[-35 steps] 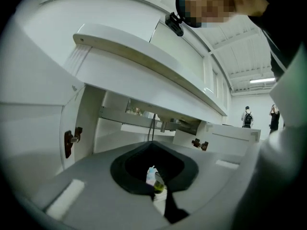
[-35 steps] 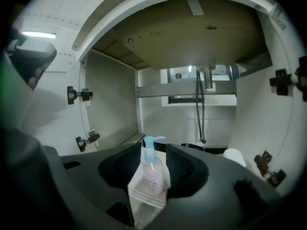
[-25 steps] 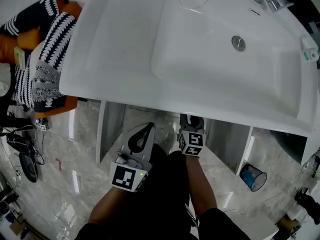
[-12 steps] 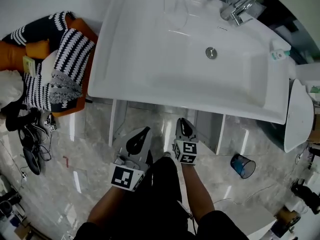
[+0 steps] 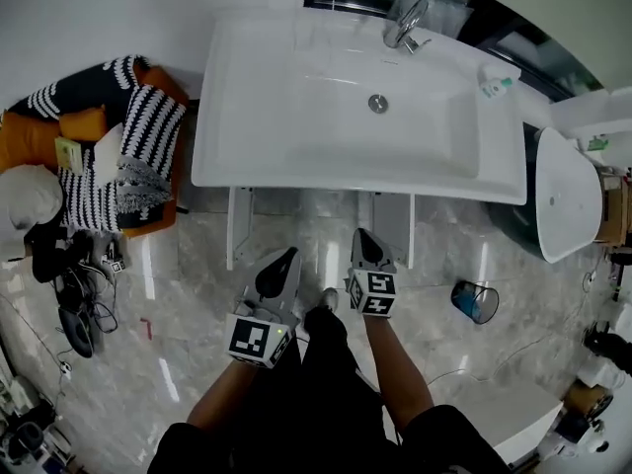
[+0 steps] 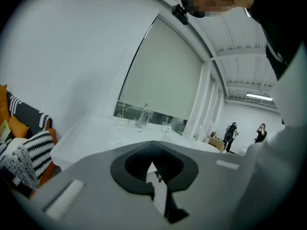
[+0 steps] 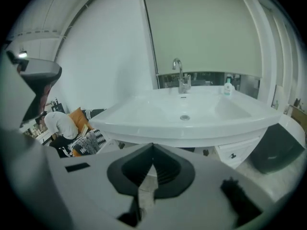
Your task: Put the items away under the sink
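Note:
The white sink (image 5: 296, 117) with its faucet (image 5: 403, 23) lies below me, and two white cabinet doors (image 5: 237, 230) stand open beneath it. My left gripper (image 5: 286, 257) and right gripper (image 5: 363, 237) hang side by side over the marble floor, in front of the open cabinet and apart from it. In the left gripper view the jaws (image 6: 152, 143) meet at the tips with nothing between them. The right gripper (image 7: 152, 145) has just been closing and is shut on nothing. It looks at the sink (image 7: 192, 116) from slightly above.
A small bottle (image 5: 494, 84) stands on the sink's right corner. A blue waste bin (image 5: 474, 301) sits on the floor to the right, near a white toilet (image 5: 568, 191). An orange chair with striped blankets (image 5: 109, 146) and cables (image 5: 74, 304) are at the left.
Both grippers have risen and drawn back from the cabinet under the sink. The right one has come out from beneath the sink's edge. The sink now looks smaller and farther off.

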Demonstrator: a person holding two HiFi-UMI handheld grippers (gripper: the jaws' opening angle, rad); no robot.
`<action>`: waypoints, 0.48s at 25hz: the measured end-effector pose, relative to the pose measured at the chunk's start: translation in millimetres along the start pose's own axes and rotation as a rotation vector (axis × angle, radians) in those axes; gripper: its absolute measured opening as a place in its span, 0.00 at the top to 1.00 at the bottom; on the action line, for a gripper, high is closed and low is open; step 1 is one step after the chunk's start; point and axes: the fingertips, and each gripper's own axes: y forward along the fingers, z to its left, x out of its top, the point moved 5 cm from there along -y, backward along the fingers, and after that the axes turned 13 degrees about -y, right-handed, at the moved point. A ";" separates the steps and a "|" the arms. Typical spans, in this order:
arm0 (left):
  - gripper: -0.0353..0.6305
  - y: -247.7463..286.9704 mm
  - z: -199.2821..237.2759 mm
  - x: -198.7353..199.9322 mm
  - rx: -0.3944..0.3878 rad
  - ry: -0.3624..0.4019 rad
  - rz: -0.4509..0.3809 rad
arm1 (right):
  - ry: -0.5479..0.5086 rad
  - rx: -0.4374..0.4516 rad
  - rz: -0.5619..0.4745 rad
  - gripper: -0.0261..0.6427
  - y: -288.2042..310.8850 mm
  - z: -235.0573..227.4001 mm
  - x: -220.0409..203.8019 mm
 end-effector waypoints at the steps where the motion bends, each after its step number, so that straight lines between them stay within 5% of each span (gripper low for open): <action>1: 0.94 -4.8 -8.4 3.3 -0.009 0.000 -0.004 | 0.003 -0.004 0.001 0.94 -11.0 -1.5 4.5; 12: 0.94 -50.9 -93.7 17.3 -0.130 0.052 -0.016 | 0.069 -0.090 -0.109 0.94 -153.0 -5.4 37.9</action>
